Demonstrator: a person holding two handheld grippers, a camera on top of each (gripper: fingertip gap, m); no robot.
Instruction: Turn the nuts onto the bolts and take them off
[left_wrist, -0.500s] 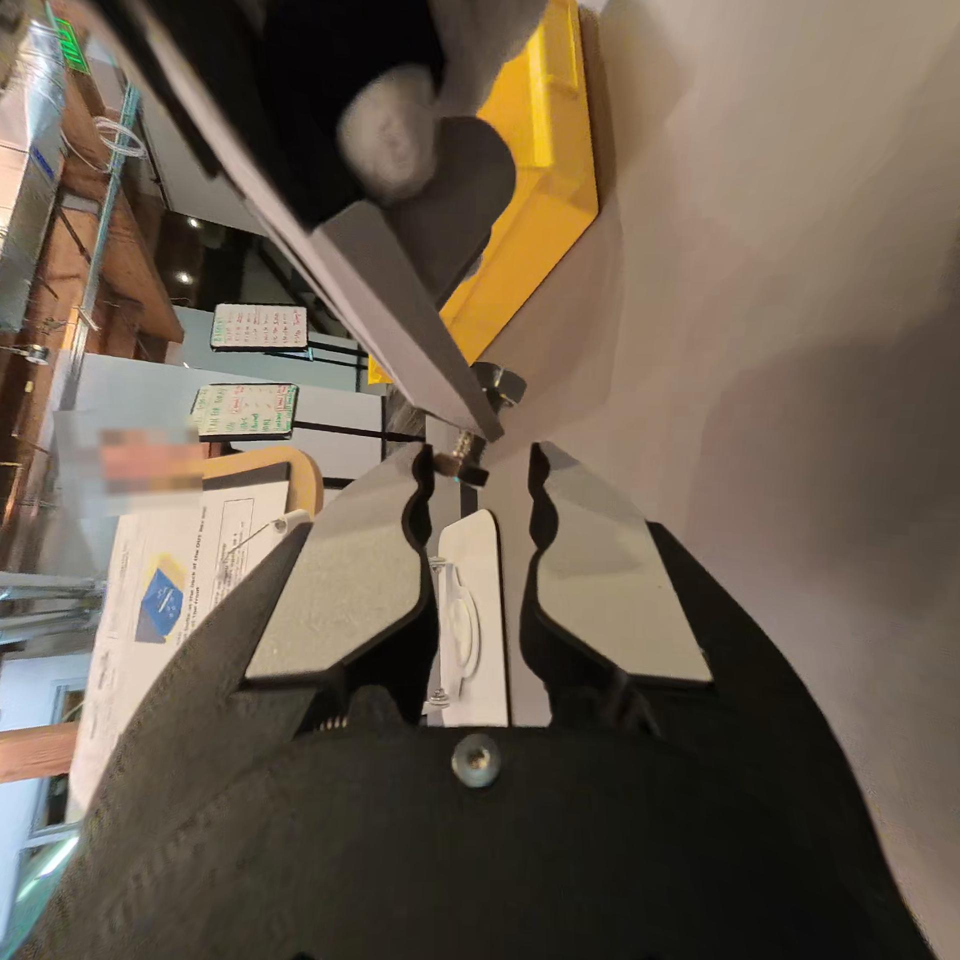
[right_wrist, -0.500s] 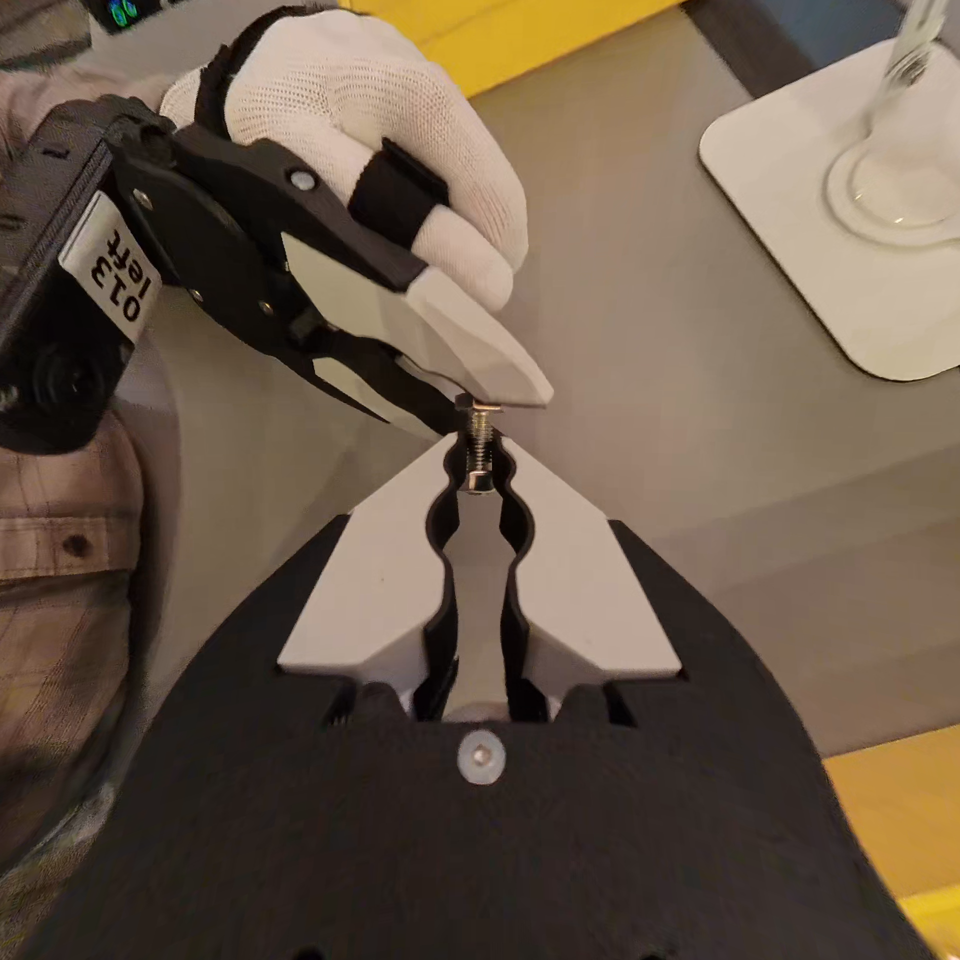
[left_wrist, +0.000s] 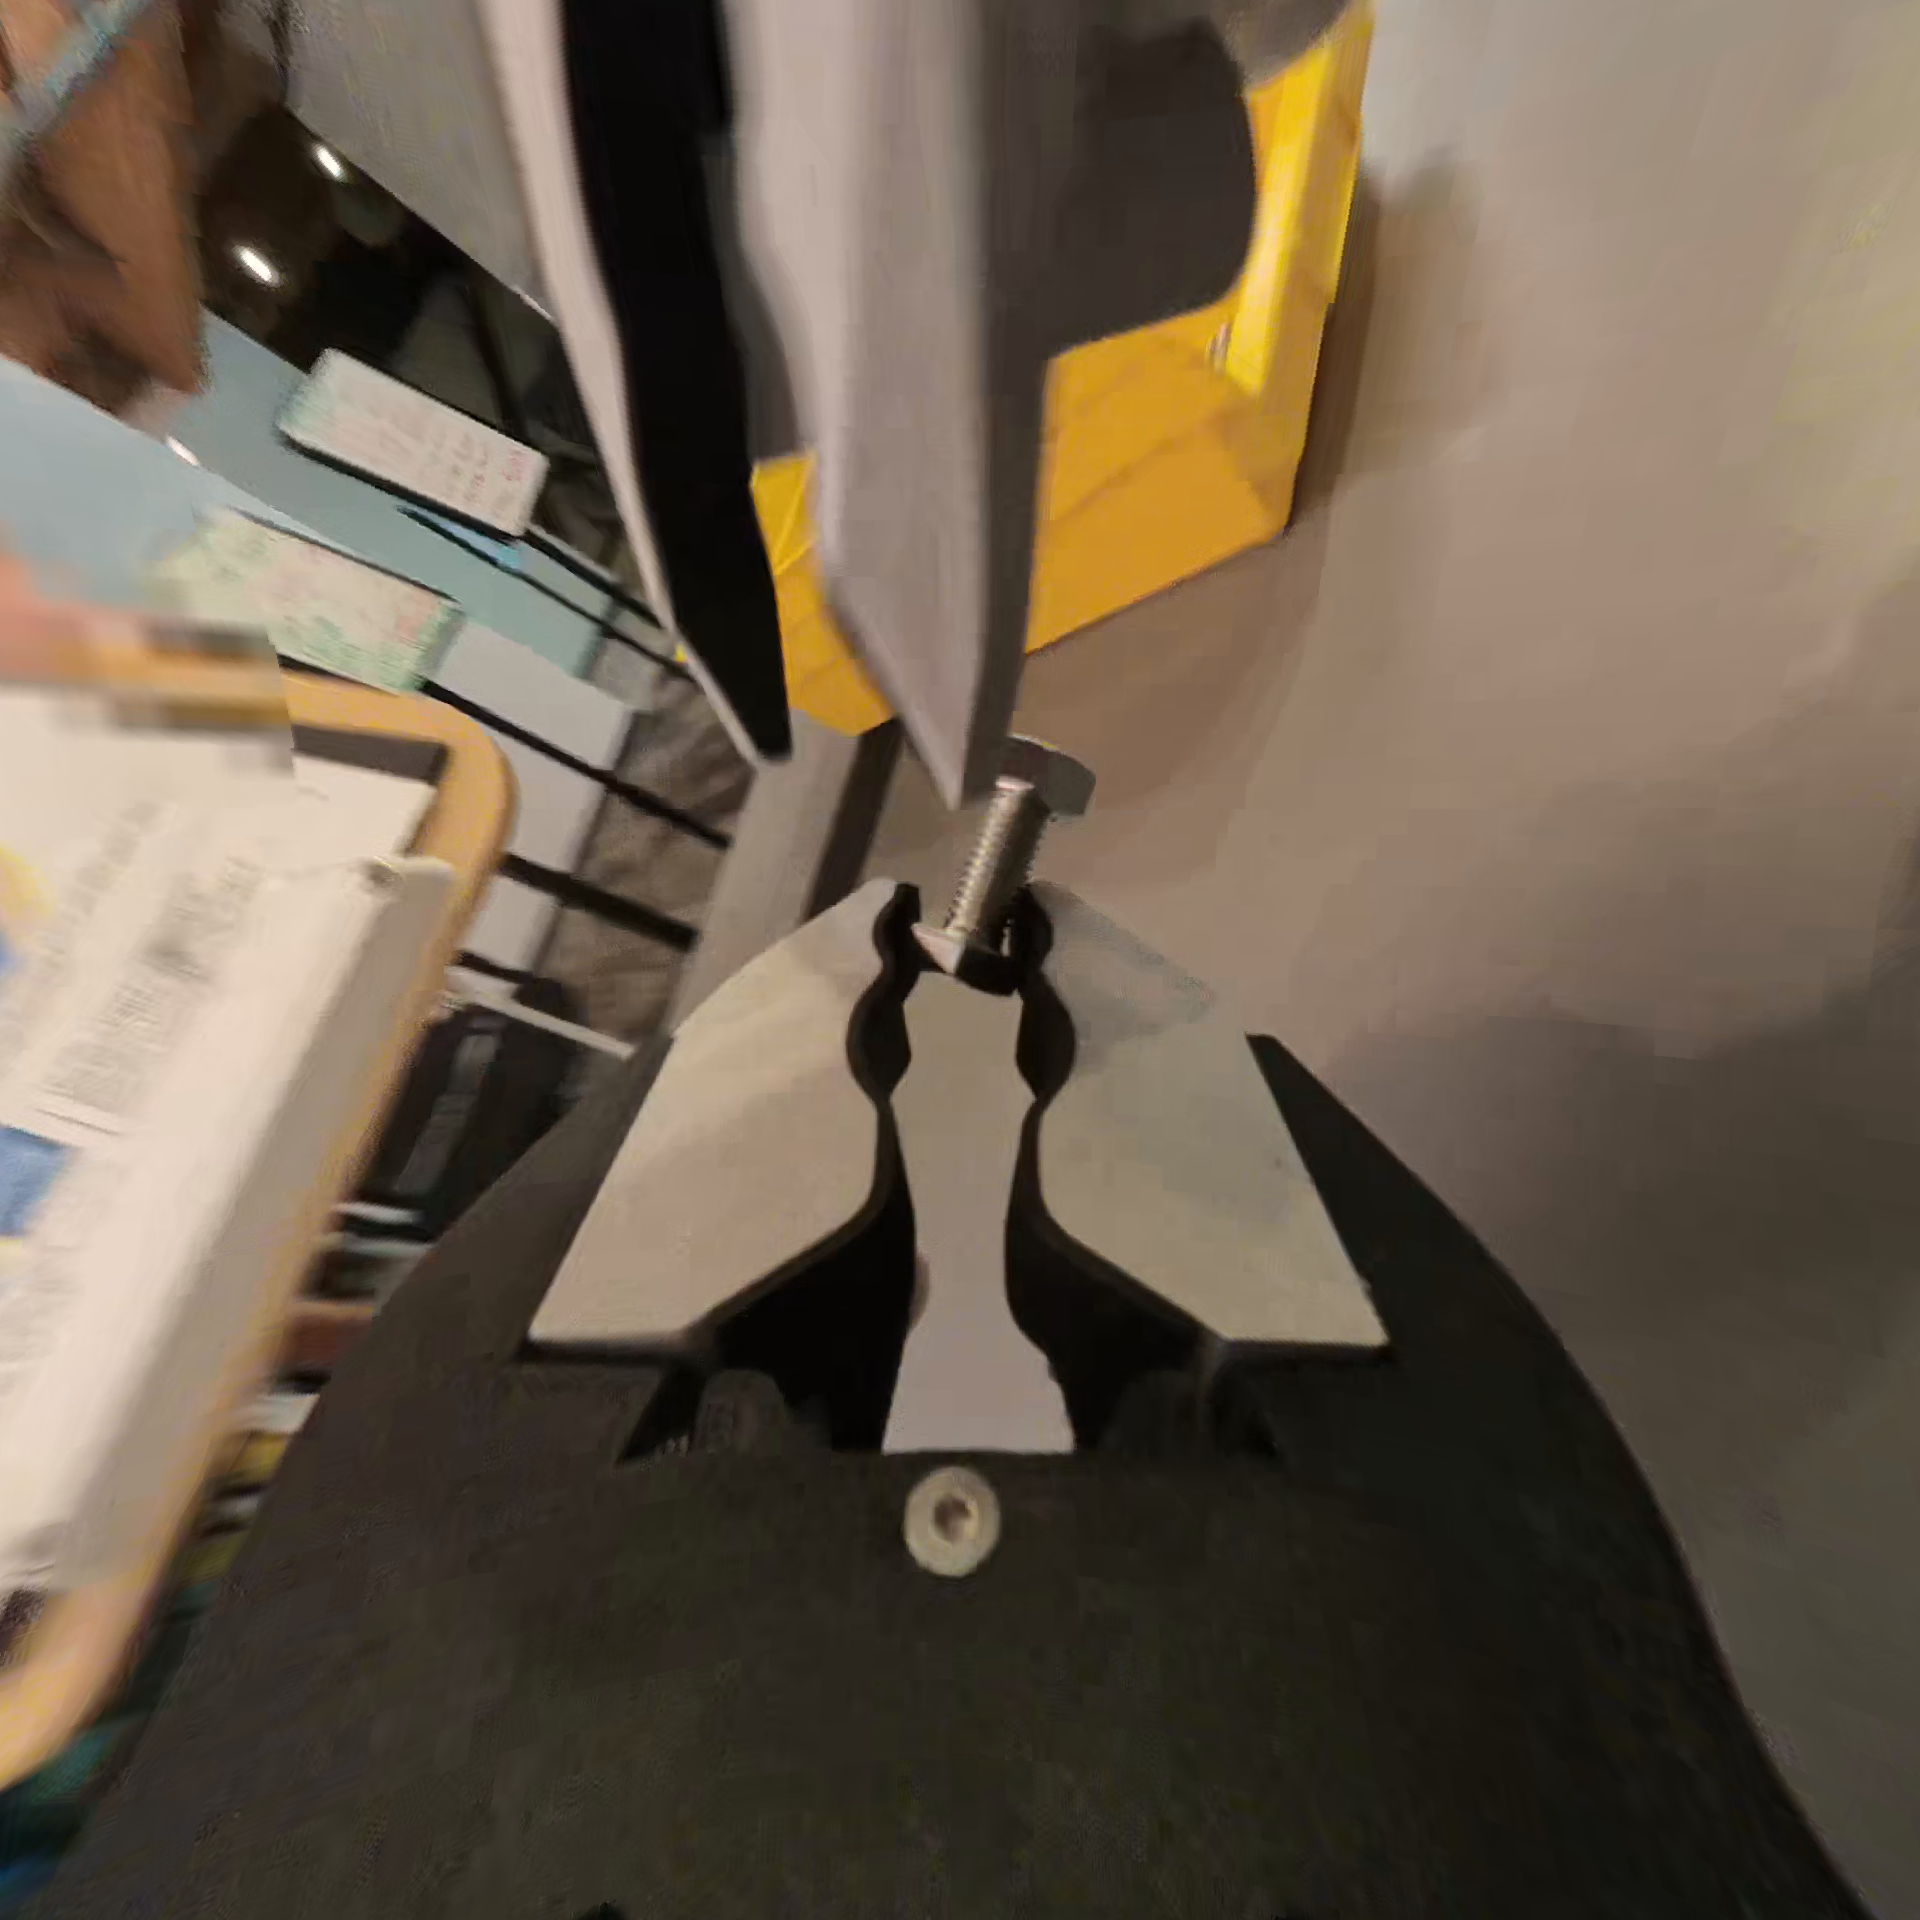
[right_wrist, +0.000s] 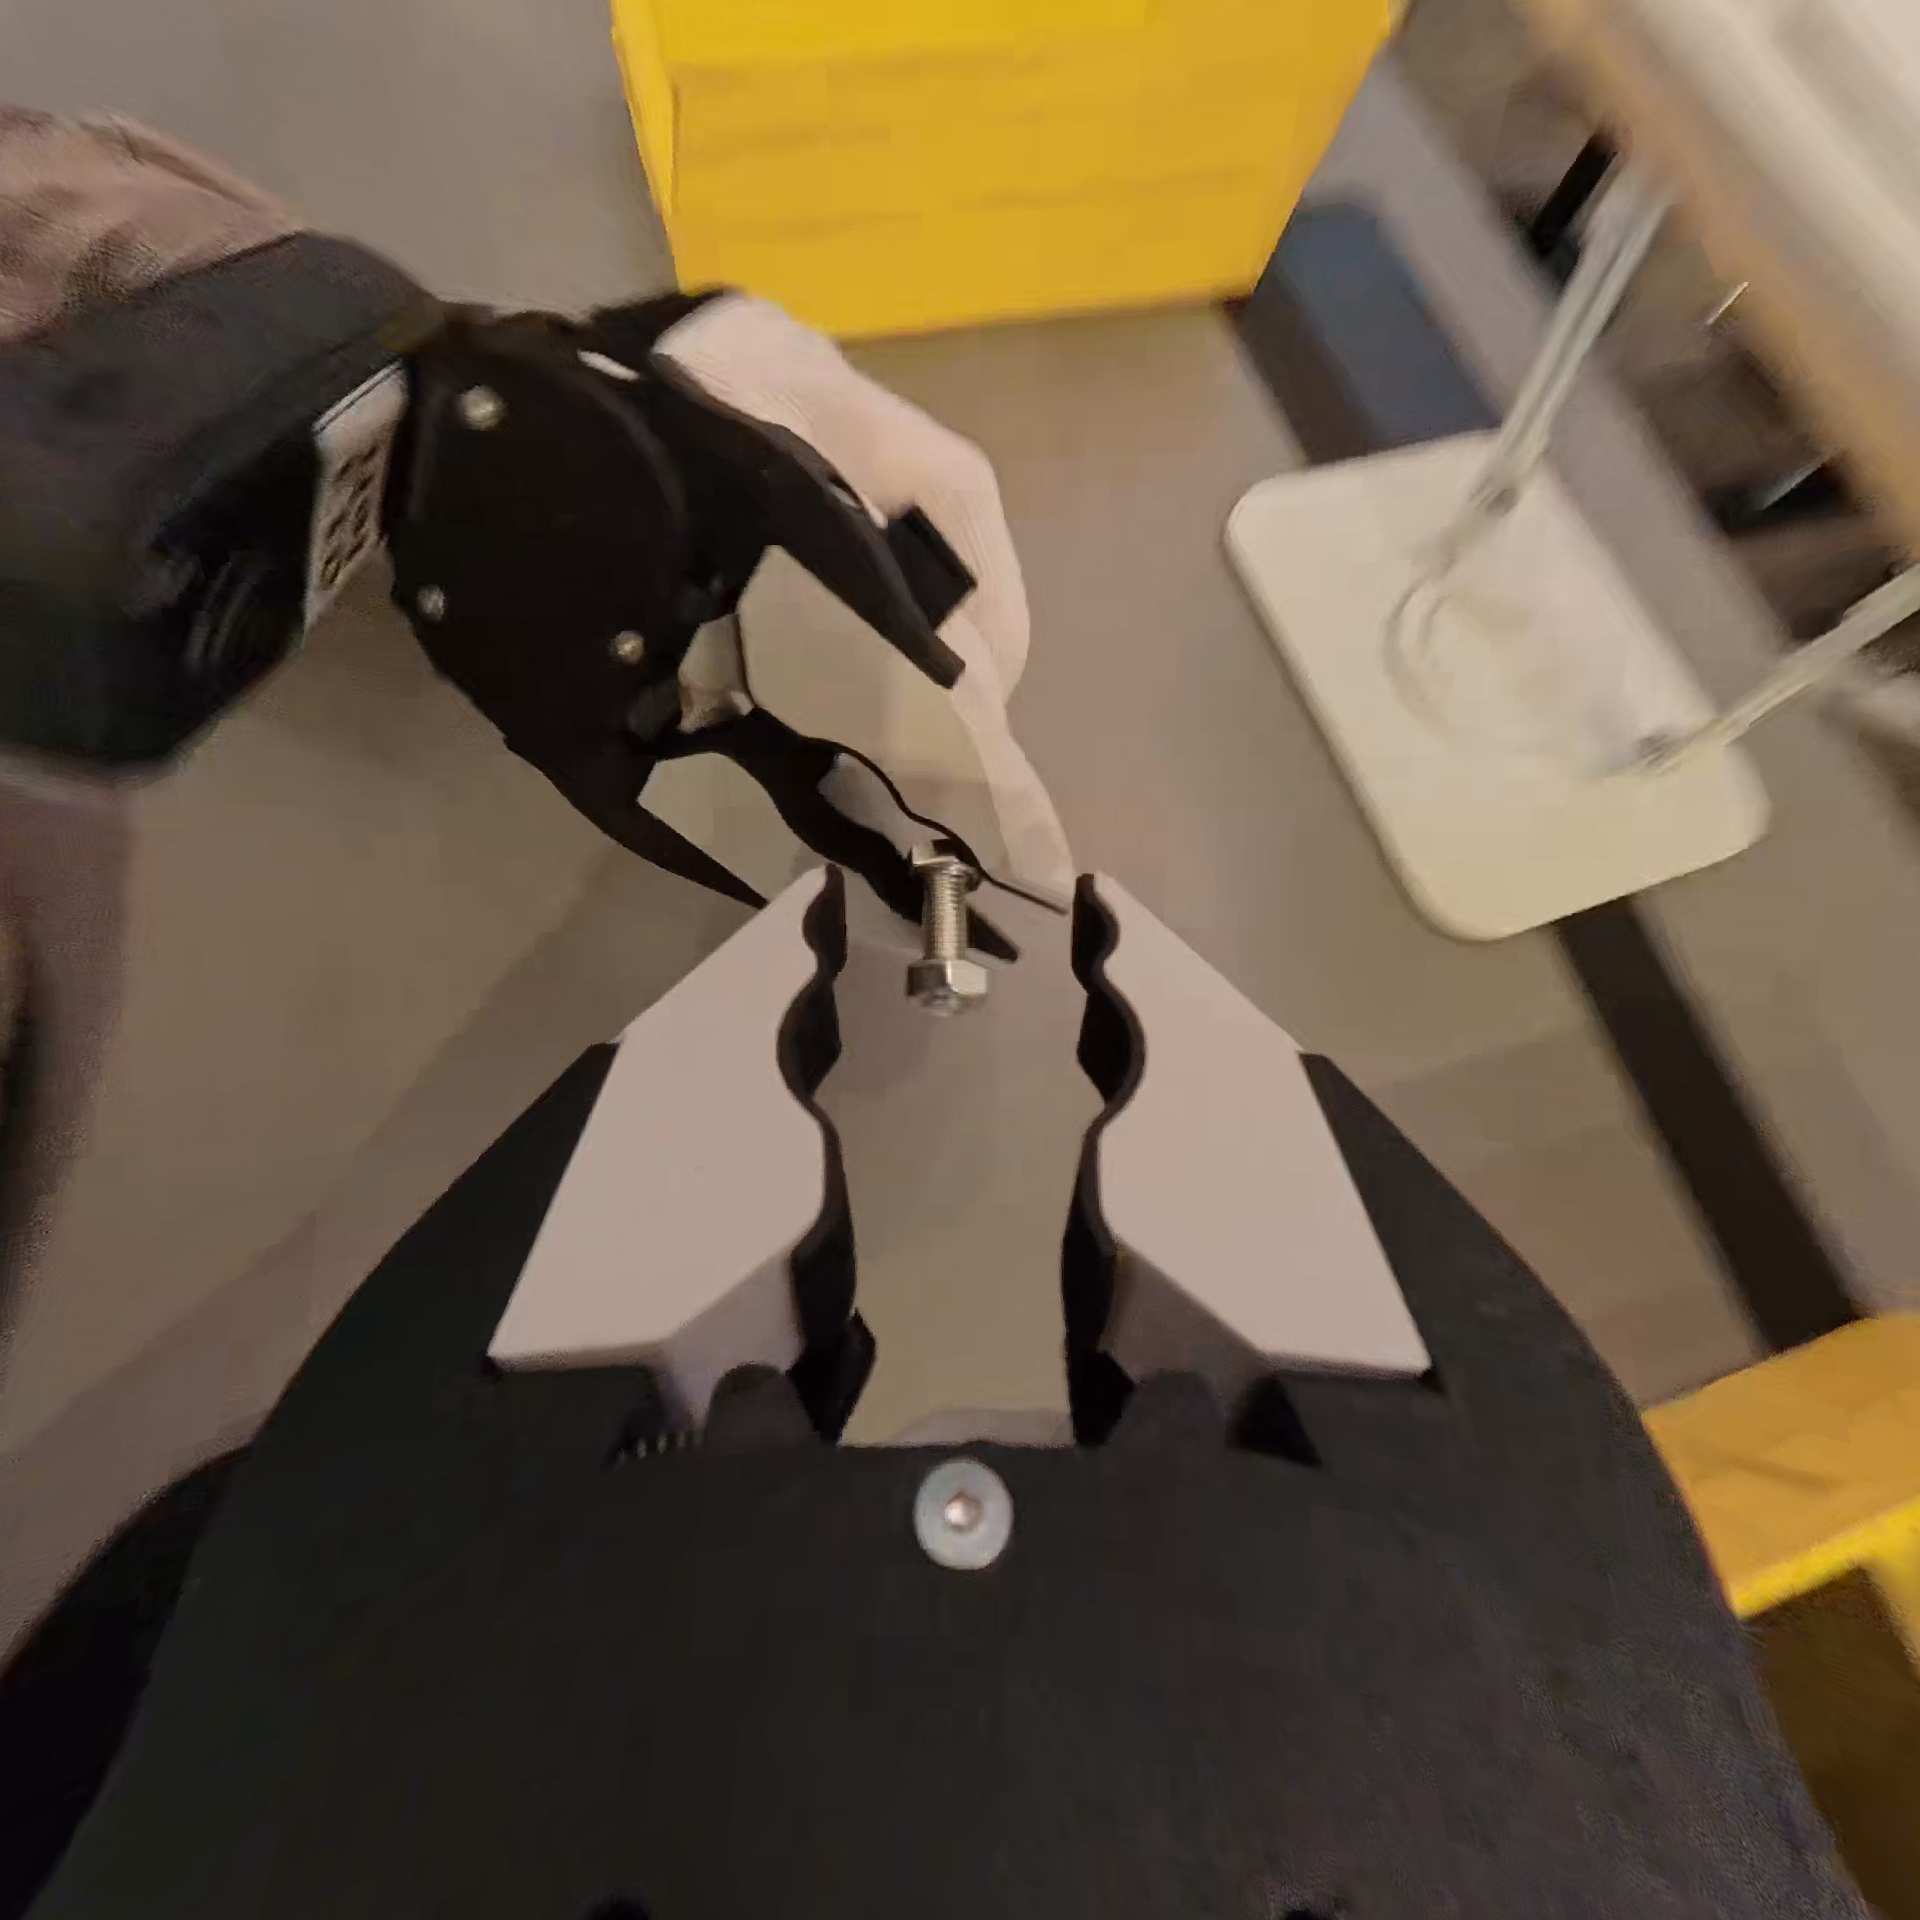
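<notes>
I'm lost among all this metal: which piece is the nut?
In front of the yellow plastic bin, the black-and-grey left gripper pinches one end of a threaded silver bolt. The small silver nut sits on its free end, in the gap of the open right gripper, untouched. Unlike the ridged shaft, it is wider and six-sided.

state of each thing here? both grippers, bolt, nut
left gripper: shut on one end of the bolt
right gripper: open, a finger on each side of the nut, touching neither nut nor bolt
bolt: held off the table, threads bare along the middle
nut: on the bolt's free end, not gripped
</notes>
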